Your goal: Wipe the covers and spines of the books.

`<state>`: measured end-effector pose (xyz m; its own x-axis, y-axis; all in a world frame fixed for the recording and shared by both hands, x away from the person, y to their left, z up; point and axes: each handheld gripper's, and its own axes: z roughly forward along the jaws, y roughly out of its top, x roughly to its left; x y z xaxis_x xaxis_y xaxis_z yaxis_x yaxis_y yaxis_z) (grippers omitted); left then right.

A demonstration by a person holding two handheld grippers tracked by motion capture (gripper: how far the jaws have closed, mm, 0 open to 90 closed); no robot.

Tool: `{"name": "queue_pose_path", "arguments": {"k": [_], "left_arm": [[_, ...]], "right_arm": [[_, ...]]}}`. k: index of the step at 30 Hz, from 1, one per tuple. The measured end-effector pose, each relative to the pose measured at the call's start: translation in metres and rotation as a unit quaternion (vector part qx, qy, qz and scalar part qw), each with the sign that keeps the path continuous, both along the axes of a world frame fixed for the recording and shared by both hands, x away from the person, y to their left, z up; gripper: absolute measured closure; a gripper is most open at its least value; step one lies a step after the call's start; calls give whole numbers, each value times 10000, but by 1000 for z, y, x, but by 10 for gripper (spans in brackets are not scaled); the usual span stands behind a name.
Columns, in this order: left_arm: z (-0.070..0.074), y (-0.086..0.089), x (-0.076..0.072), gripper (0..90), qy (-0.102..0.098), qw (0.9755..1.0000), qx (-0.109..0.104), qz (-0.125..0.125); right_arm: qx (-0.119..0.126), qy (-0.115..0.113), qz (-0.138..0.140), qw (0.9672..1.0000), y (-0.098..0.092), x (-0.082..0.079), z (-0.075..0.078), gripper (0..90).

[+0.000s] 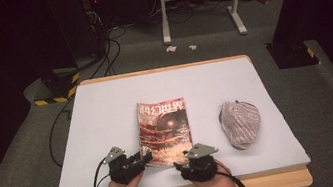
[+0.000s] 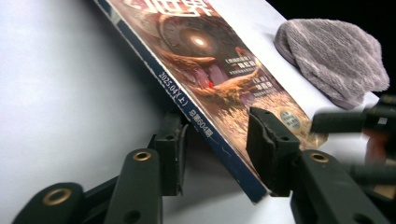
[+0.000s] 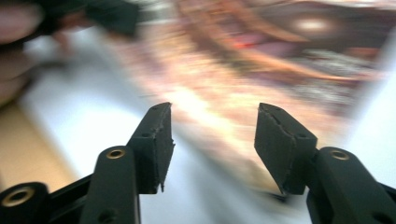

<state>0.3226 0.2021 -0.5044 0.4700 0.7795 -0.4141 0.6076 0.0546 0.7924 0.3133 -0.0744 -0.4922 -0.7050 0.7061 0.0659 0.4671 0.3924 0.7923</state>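
Your left tool point(image 2: 212, 154) stands open, jaws straddling the magazine point(image 1: 164, 130) spine at its near corner — nothing gripped yet. Right tool point(image 3: 212, 140) also open, empty. Close squarely on the spine — magazine lies mid-tabletop point(image 1: 107, 113).

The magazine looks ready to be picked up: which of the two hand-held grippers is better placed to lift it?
Left. The left gripper already straddles the magazine at its spine corner, one jaw under it and one on the cover. The right gripper is open with its jaws short of the edge.
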Motion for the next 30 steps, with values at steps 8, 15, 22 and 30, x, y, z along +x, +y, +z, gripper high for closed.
{"name": "queue_pose_path", "arguments": {"k": [8,15,22,30], "left_arm": [[2,7,3,637,-63,9999,71,70],[5,15,4,648,-229,9994,16,261],[6,19,8,622,-343,9984,63,435],[5,14,13,624,-426,9973,263,543]], "right_arm": [[-275,225,-704,9969,-19,24,-11,553],[-107,477,-444,9978,-8,18,-12,560],[-53,486,45,9988,17,1,-13,579],[-65,420,280,9987,38,-8,-15,581]]}}
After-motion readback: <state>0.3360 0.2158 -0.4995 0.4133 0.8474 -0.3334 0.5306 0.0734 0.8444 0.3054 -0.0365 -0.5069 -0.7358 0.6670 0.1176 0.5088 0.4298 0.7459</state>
